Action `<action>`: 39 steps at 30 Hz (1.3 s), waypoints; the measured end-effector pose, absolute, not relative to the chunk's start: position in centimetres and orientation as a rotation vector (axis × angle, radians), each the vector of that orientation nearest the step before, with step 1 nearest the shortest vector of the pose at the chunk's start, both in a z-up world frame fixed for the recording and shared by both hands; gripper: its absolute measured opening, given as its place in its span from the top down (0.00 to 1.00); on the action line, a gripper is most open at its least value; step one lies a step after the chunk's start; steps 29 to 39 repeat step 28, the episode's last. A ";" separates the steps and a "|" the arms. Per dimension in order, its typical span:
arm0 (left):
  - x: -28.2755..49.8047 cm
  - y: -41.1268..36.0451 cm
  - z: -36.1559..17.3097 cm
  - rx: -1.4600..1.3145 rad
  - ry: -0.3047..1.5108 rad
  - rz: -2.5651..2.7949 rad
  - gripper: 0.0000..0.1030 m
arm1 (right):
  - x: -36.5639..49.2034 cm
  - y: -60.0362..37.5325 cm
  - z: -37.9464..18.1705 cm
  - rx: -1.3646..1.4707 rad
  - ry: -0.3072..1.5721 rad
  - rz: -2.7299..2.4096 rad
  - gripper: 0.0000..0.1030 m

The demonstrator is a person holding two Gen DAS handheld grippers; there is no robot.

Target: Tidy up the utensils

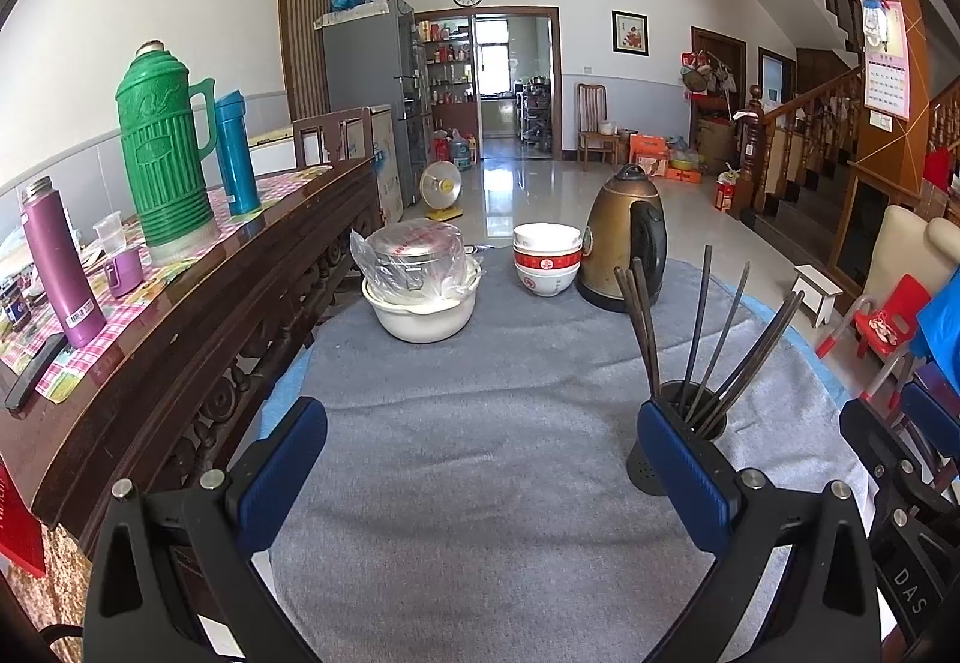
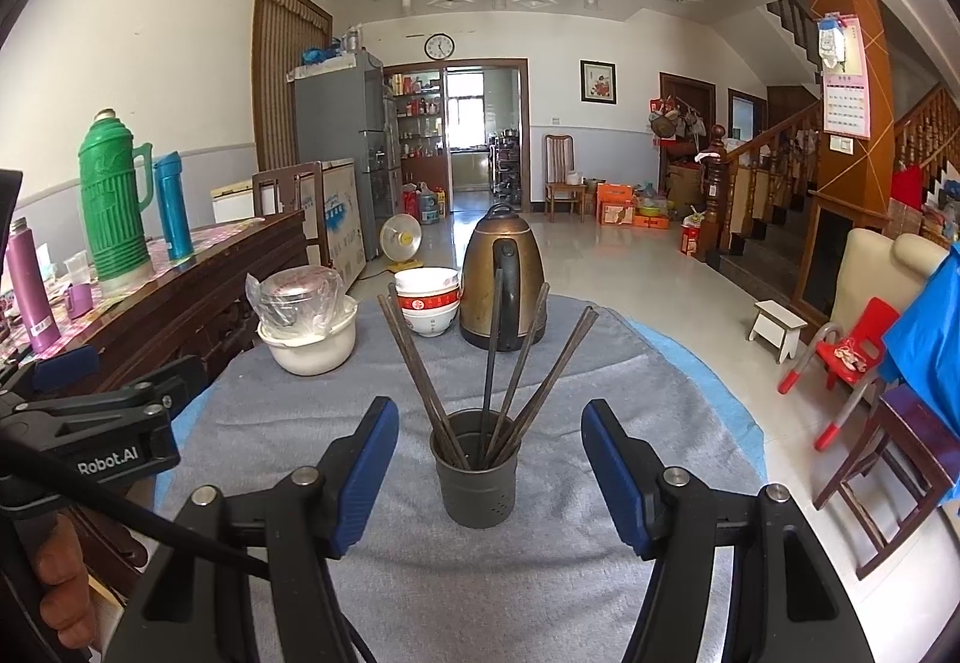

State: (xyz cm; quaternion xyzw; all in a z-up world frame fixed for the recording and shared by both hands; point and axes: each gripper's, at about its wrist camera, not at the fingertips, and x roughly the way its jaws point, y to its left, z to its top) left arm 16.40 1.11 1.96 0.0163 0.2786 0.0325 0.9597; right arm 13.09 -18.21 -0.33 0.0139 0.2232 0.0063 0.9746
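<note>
A dark grey perforated holder [image 2: 477, 474] stands upright on the grey cloth [image 2: 420, 591] with several dark chopsticks [image 2: 510, 363] fanned out in it. My right gripper [image 2: 489, 477] is open and empty, its blue fingers either side of the holder, not touching it. My left gripper [image 1: 483, 459] is open and empty over bare cloth, left of the holder [image 1: 678, 435]; the chopsticks [image 1: 714, 339] rise behind its right finger. The right gripper shows at the left wrist view's right edge [image 1: 900, 441]; the left gripper shows at the right wrist view's left edge [image 2: 102, 411].
At the cloth's far side stand a white pot holding a bagged metal lidded pot [image 1: 420, 285], stacked red-and-white bowls [image 1: 547, 258] and a brass kettle [image 1: 627, 240]. A wooden sideboard [image 1: 180, 315] with a green thermos [image 1: 162, 147] and flasks lies left. Chairs [image 2: 852, 351] stand right.
</note>
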 end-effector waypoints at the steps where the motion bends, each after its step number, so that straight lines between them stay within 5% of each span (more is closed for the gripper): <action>1: 16.4 1.1 2.0 0.034 0.564 0.065 0.00 | 13.1 -18.4 -0.3 0.030 0.449 0.011 0.35; 39: 20.1 0.3 0.5 0.039 0.598 0.050 0.00 | 17.5 -19.7 -2.7 0.059 0.526 -0.016 0.35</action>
